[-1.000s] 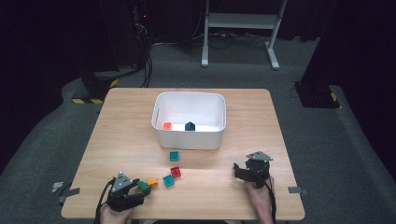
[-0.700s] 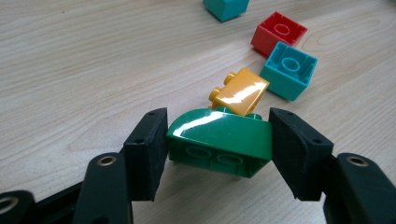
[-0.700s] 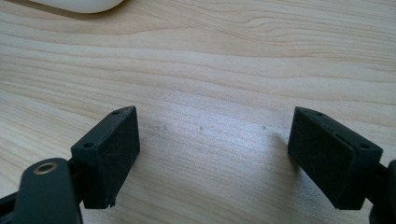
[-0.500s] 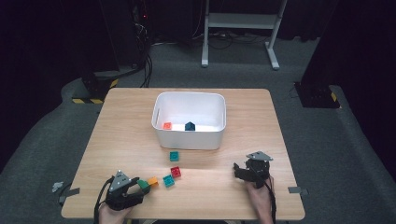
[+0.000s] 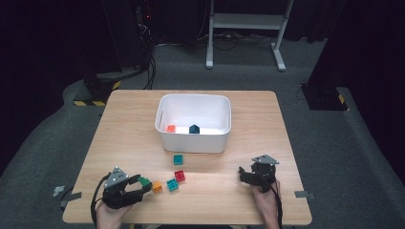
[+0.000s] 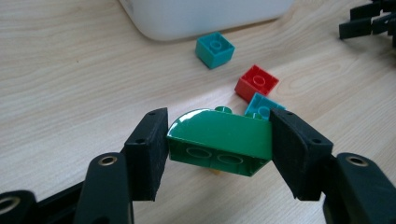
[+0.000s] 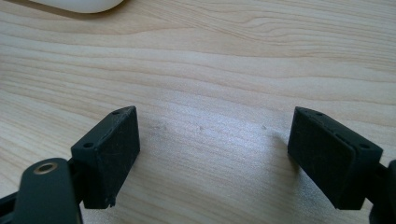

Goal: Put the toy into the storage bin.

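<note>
Left gripper (image 6: pixel 218 142), which we hold at the near left of the wooden table (image 5: pixel 119 138), clamps a green brick (image 6: pixel 219 140) between matte black pads. We see its long axis running from pad to pad, one top corner rounded, the hollow underside facing the camera. Glossy red brick (image 6: pixel 256 82) and two teal bricks (image 6: pixel 214 49) lie beyond, before the white bin (image 5: pixel 193 125). Right gripper (image 7: pixel 212 158) gapes wide over bare woodgrain.
</note>
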Motion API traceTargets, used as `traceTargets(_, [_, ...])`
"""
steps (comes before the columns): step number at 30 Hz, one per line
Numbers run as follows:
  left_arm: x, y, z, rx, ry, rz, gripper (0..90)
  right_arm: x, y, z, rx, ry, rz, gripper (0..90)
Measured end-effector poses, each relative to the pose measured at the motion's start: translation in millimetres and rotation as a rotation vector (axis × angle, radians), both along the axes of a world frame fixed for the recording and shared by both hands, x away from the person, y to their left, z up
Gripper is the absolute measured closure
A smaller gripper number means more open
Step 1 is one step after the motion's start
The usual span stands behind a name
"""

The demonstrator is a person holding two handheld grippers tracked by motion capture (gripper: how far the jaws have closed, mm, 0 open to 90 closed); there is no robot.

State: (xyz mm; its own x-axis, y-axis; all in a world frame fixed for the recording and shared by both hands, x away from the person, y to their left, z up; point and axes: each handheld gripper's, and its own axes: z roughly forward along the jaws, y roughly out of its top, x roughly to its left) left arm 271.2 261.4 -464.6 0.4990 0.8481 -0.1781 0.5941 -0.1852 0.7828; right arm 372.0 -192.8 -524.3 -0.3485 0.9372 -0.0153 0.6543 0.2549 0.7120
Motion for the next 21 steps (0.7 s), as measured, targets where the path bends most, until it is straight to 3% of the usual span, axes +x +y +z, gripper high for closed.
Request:
traceTargets(11, [17.8, 3.4, 26.3, -0.005, 0.010, -0.004, 42.6, 0.0, 0.0, 0.0, 0.000, 0.000, 0.000, 16.6])
traceTargets(21, [37.0, -0.2, 52.5, 0.008, -0.013, -0.013, 42.8, 0.0, 0.0, 0.0, 0.000, 0.000, 0.000, 16.6])
